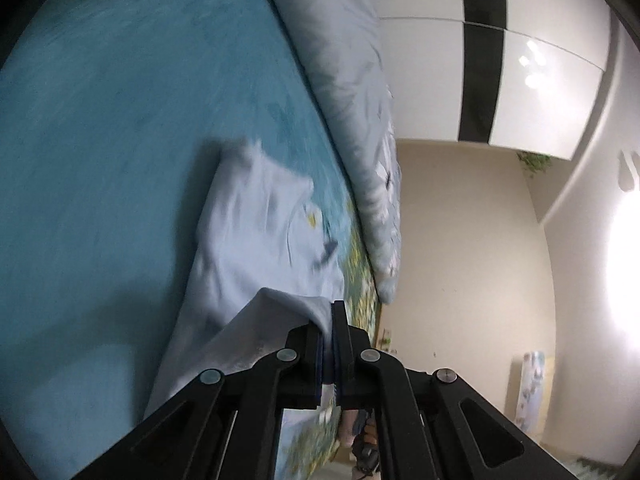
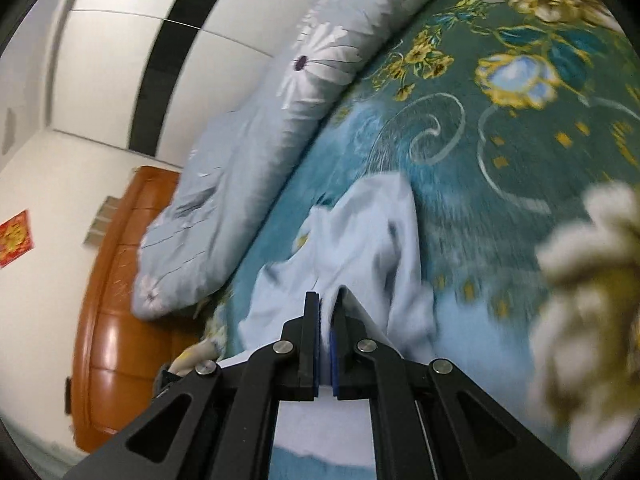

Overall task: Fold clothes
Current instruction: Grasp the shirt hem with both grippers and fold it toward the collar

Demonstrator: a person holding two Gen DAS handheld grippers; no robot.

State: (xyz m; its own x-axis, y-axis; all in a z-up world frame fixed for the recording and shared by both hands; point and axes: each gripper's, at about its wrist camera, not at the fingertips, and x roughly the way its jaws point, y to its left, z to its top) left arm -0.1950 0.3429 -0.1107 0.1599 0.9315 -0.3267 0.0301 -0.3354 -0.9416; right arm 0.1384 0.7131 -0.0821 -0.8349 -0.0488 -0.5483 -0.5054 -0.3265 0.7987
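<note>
The left gripper (image 1: 329, 322) is seen clamped on a fold of the pale garment (image 1: 256, 240), its jaws pressed together with the cloth pinched between the blue pads. From there the garment is spread away over the teal bedspread (image 1: 120, 120), partly lifted near the jaws and lying crumpled farther off. A grey quilt (image 1: 352, 112) is rolled along the bed's edge, beside the garment but apart from it. Only this view shows the beige wall (image 1: 460, 240), a bright glare at the right, and a white wardrobe (image 1: 540, 92) with a black stripe. The picture is blurred.

In the right wrist view, the right gripper (image 2: 328, 312) is likewise closed on an edge of the garment (image 2: 360, 240), the fabric caught between its pads and bunched in loose folds ahead of it. Here the bedspread's floral pattern (image 2: 516, 76) is shown clearly, with yellow and blue flowers and pale swirls. The quilt (image 2: 240, 184) is seen with daisy prints. Shown only here are a brown wooden headboard (image 2: 116, 320), a red paper (image 2: 14, 238) on the wall, and a blurred cream, fluffy object (image 2: 592, 272) at the right edge.
</note>
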